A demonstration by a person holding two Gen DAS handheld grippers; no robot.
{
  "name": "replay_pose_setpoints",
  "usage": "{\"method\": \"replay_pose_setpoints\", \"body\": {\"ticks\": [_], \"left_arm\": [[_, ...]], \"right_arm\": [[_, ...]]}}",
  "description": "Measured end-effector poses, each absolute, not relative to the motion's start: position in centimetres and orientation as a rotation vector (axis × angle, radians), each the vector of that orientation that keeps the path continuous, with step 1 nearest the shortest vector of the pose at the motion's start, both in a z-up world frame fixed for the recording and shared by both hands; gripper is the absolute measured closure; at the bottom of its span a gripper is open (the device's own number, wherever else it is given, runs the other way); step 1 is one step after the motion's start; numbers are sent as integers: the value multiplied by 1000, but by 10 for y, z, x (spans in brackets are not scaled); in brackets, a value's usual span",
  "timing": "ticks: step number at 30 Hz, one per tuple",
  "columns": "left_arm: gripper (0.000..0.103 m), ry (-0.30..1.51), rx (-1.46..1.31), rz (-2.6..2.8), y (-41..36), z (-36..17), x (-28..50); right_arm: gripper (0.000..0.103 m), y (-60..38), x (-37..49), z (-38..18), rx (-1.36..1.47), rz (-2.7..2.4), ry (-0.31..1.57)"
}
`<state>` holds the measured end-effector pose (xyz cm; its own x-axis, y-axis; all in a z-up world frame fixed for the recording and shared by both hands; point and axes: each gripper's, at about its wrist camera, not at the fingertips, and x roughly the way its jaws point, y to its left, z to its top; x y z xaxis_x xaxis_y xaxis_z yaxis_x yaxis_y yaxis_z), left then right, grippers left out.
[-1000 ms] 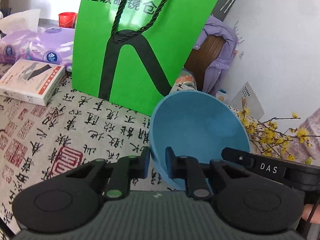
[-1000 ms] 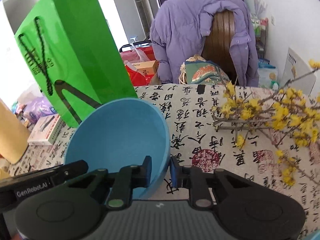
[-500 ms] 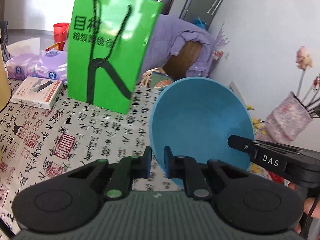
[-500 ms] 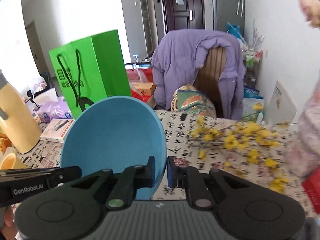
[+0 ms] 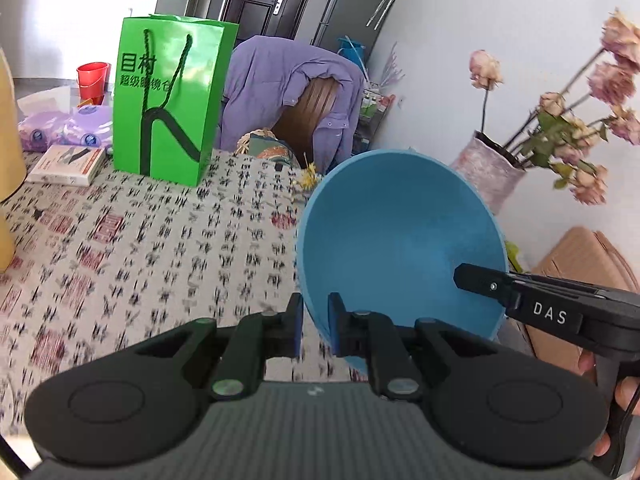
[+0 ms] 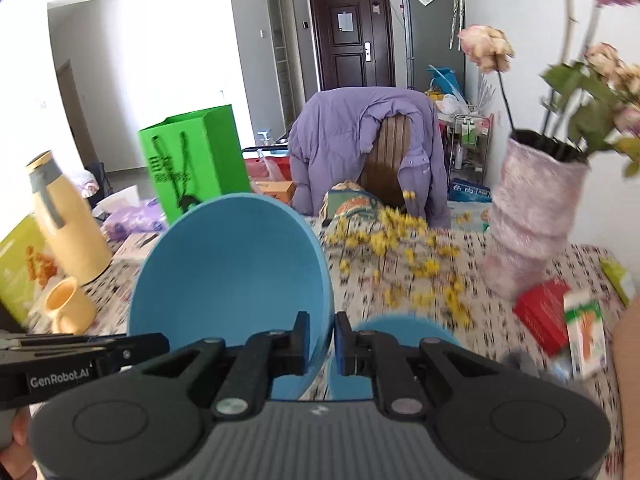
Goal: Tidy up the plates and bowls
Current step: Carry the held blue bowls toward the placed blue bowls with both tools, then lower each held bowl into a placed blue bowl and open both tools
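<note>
The round, matte blue bowl (image 5: pixel 400 240) is up off the table with the calligraphy-print cloth (image 5: pixel 140 248), held by 2 tools at once. The left gripper (image 5: pixel 314 322) pinches the bowl's rim on its left side, 1 pad inside and 1 outside; the right gripper (image 6: pixel 322 338) is clamped the same way on the opposite rim — the bowl (image 6: pixel 232 264) tilts its hollow toward both cameras. Under the right gripper a second blue dish (image 6: pixel 404 330) lies on the cloth, partly hidden. A green paper bag with rope handles (image 5: pixel 168 100) stands further back, and a pink textured vase of dried roses (image 6: pixel 532 224) sits to the right.
</note>
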<state>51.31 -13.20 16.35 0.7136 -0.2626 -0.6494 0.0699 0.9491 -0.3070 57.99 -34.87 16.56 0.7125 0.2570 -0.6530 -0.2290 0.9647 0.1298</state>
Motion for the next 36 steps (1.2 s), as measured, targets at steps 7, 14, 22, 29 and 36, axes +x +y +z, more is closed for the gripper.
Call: {"method": "replay_pose_setpoints", "body": {"ticks": [7,14,22,29,36], "left_arm": [[91,760,-289,-201,-120,147,425],[91,774,-296,-196,-105,125,351],[91,808,-307,-202,-102,97,304],[91,842,-317,-207,-100,83,288],[90,844,-331,-206,-97,79,284]], "right_arm": [[88,-360,484,153,84,336,726],[85,-366,390,129,163,401,716],[83,-365,322,94,195,427,754],[81,-373,307,71,254,440,801],[69,-372,302,65,254,488,812]]}}
